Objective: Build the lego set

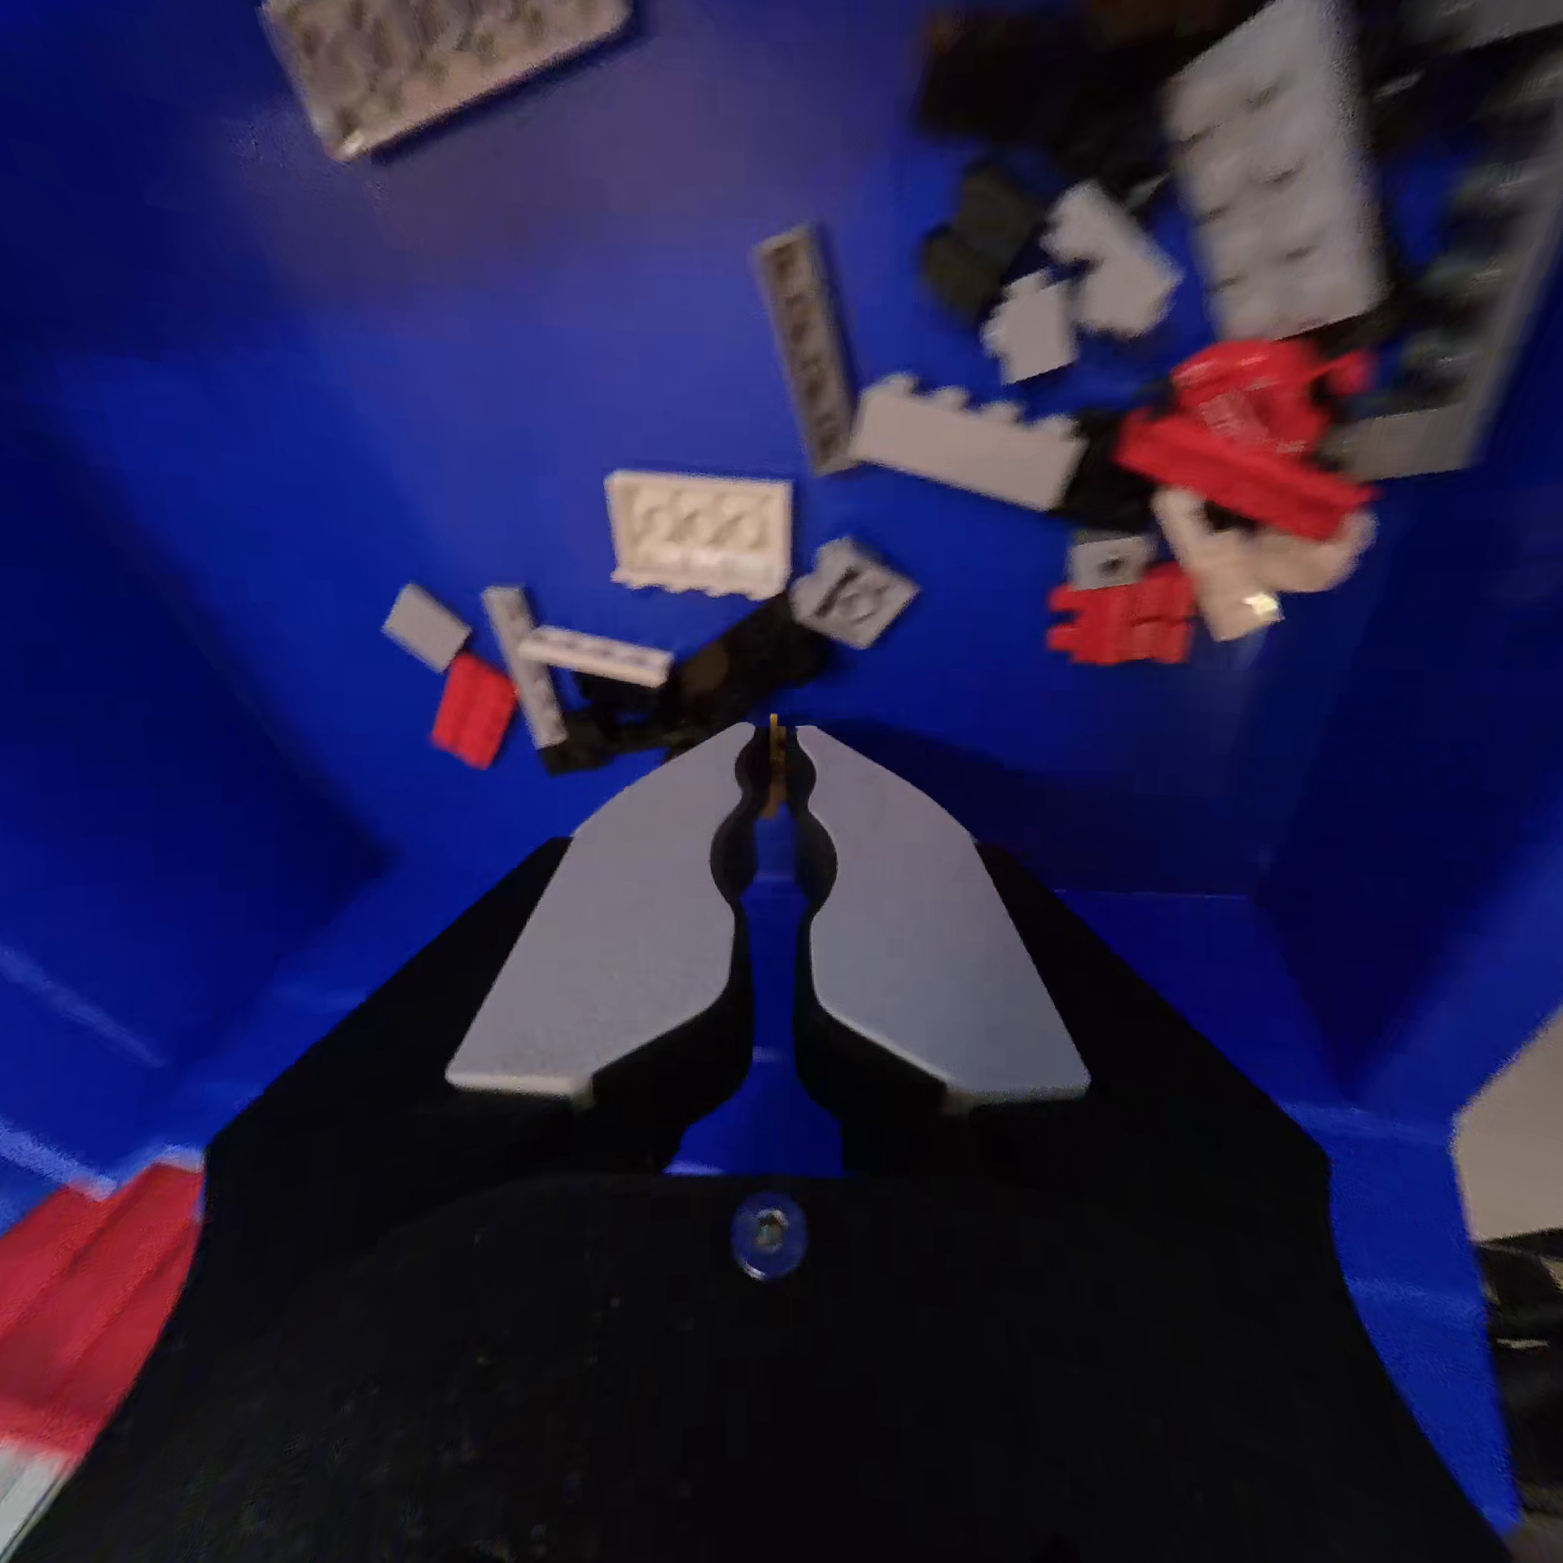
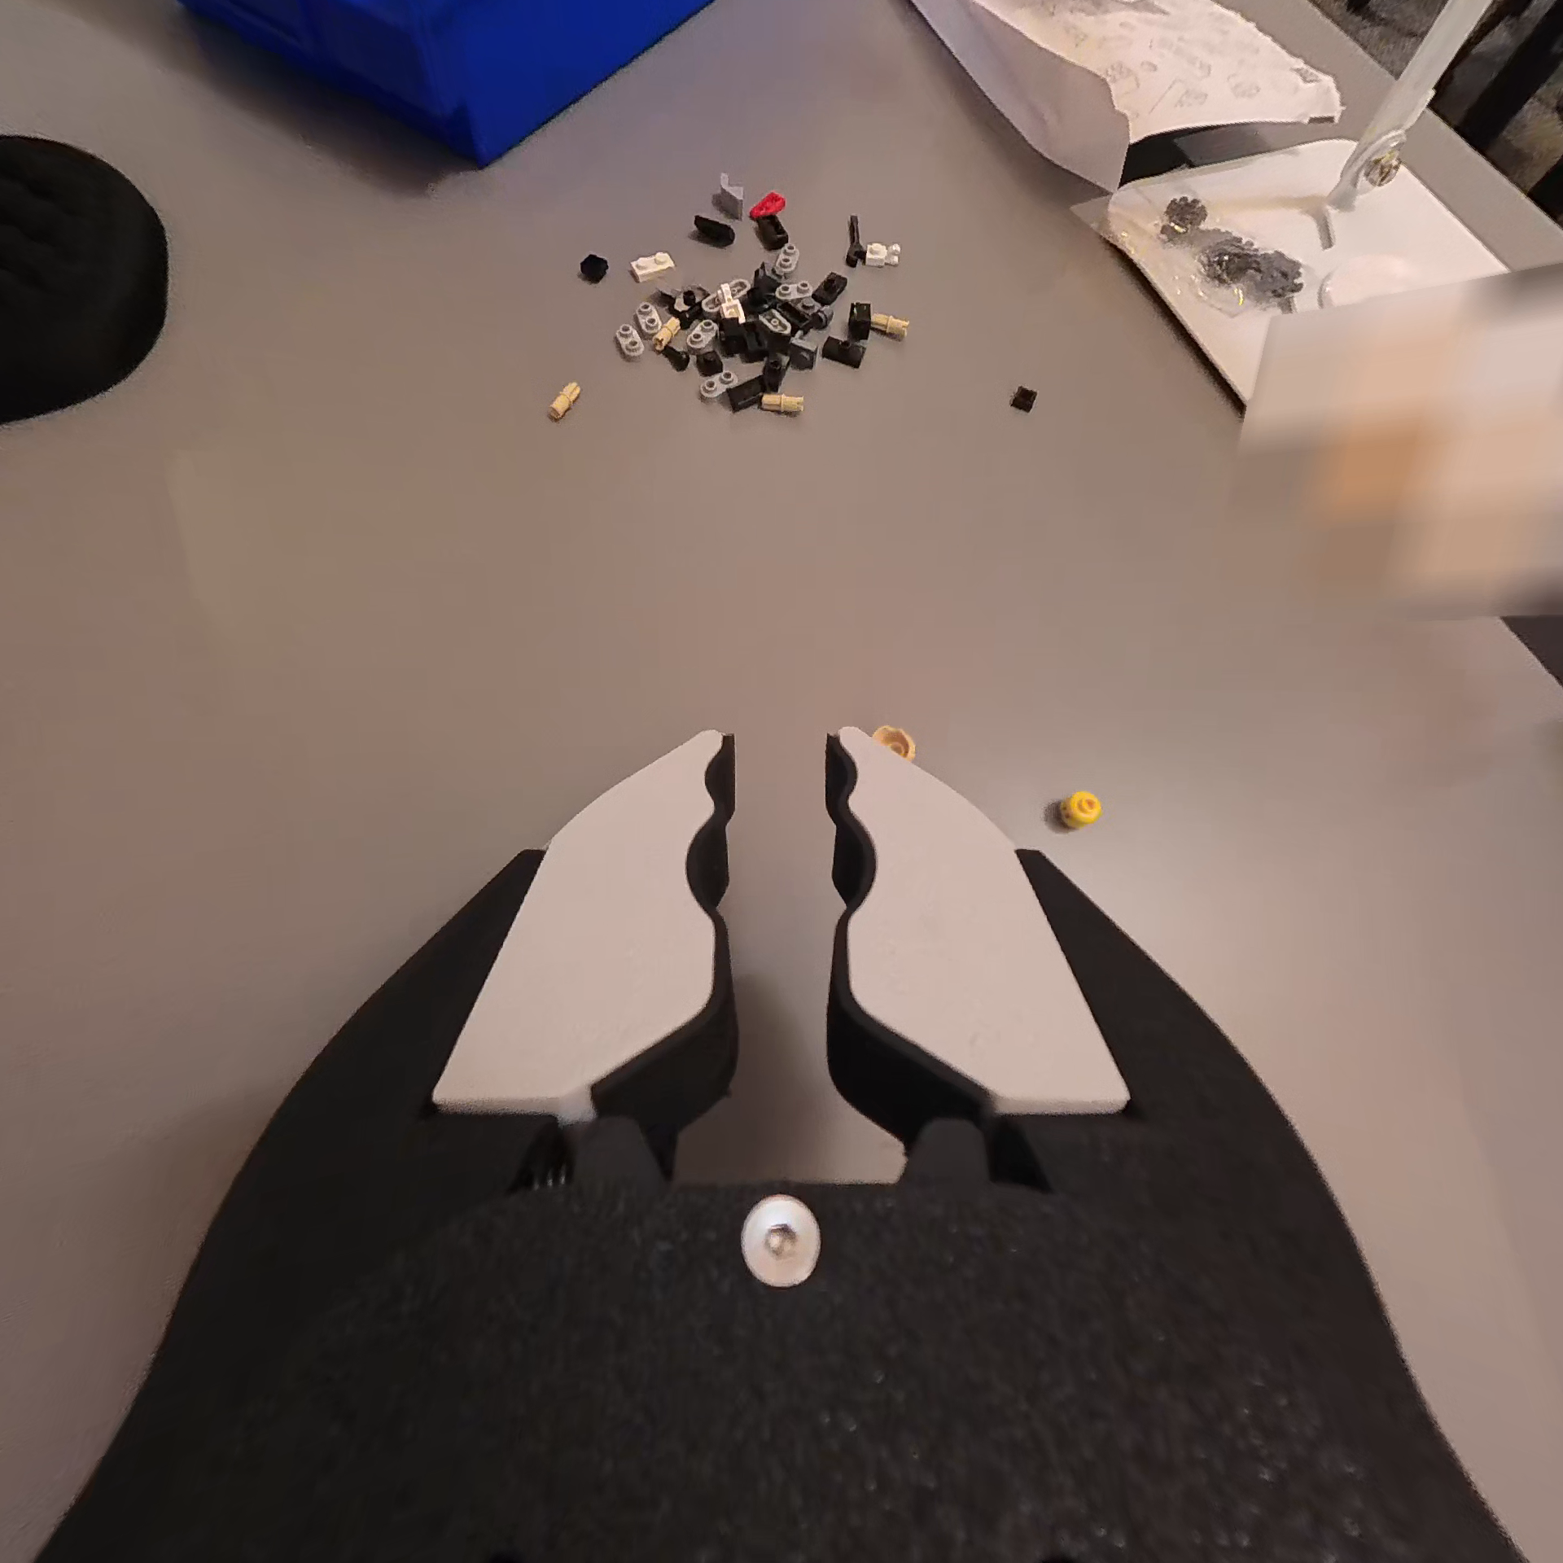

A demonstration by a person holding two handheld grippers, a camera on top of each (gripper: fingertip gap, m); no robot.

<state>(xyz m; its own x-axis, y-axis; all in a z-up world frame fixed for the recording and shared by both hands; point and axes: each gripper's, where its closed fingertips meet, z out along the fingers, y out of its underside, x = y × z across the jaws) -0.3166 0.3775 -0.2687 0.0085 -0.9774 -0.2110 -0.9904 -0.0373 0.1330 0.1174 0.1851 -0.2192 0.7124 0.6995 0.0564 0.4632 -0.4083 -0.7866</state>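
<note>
A grey table (image 2: 338, 634) carries a heap of small black, grey and tan pieces (image 2: 744, 326) toward twelve o'clock. A blue bin (image 2: 457, 59) stands at eleven o'clock, white paper (image 2: 1099, 76) at one, a yellow round piece (image 2: 1080, 809) at three. Larger grey, black and red bricks (image 1: 973, 440) lie on the bin's blue floor (image 1: 338, 423).

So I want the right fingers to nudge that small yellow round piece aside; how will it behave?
The yellow piece looks rounded and lies alone on the smooth grey table, so it will probably roll. It is tiny, so likely light and apt to skitter.
</note>
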